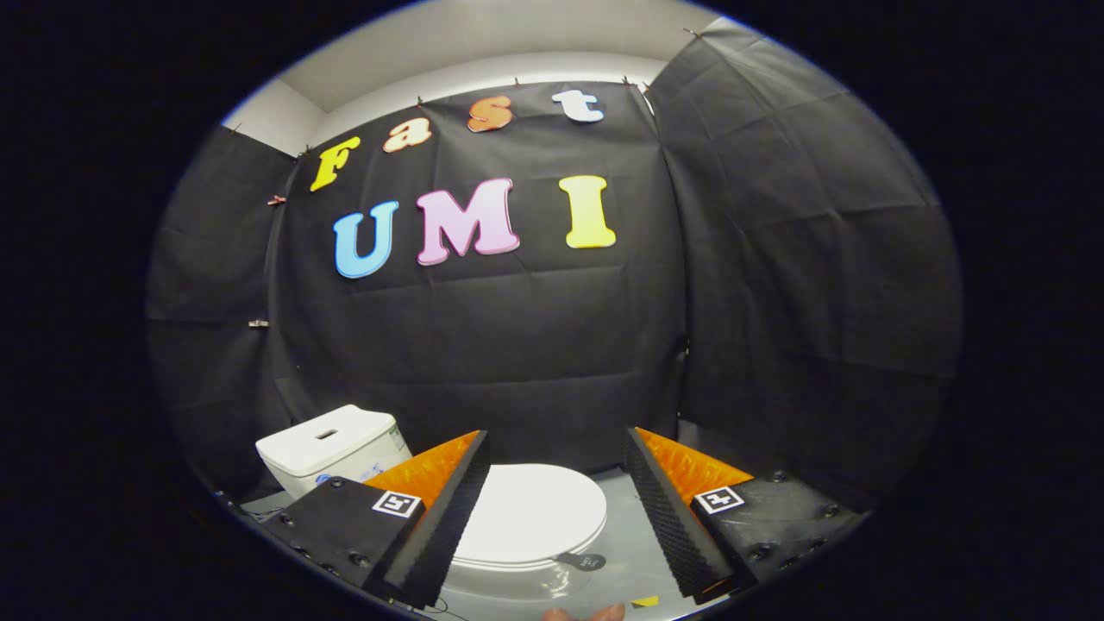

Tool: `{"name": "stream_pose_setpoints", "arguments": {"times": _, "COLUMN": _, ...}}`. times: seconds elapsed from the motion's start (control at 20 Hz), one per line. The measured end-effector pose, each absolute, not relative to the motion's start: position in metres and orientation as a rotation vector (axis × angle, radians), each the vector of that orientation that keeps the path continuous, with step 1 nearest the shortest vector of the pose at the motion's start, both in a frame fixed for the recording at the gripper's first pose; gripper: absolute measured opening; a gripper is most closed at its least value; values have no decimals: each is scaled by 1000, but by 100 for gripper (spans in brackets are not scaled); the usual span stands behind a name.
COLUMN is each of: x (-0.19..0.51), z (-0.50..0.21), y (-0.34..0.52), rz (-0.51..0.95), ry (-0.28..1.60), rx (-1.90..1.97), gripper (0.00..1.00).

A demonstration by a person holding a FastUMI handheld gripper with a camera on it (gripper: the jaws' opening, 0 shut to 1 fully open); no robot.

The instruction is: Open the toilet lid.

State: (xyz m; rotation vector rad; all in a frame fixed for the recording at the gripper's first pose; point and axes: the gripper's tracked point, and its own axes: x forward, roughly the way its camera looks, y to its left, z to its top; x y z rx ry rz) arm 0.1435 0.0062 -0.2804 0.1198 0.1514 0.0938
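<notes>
A white toilet stands on the grey floor below me, its lid lying flat and closed over the bowl. Its white tank sits behind the left finger. My gripper hangs above the toilet with its fingers wide apart and nothing between them. The lid shows in the gap between the two fingers, closer to the left one. A small dark tag sticks out from the lid's front rim.
Black cloth walls close the booth on the left, back and right. Grey floor runs to the right of the toilet. A person's fingertips show at the near side, beside a small yellow mark on the floor.
</notes>
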Motion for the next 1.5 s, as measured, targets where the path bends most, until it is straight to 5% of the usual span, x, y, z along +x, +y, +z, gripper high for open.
{"name": "stream_pose_setpoints", "arguments": {"times": 1.1, "x": 178, "z": -524, "y": -55, "rz": -19, "ry": 659, "rx": 825, "gripper": 99}}
{"name": "stream_pose_setpoints", "arguments": {"times": 1.5, "x": 177, "z": -570, "y": -31, "rz": -1, "ry": 766, "rx": 1095, "gripper": 90}}
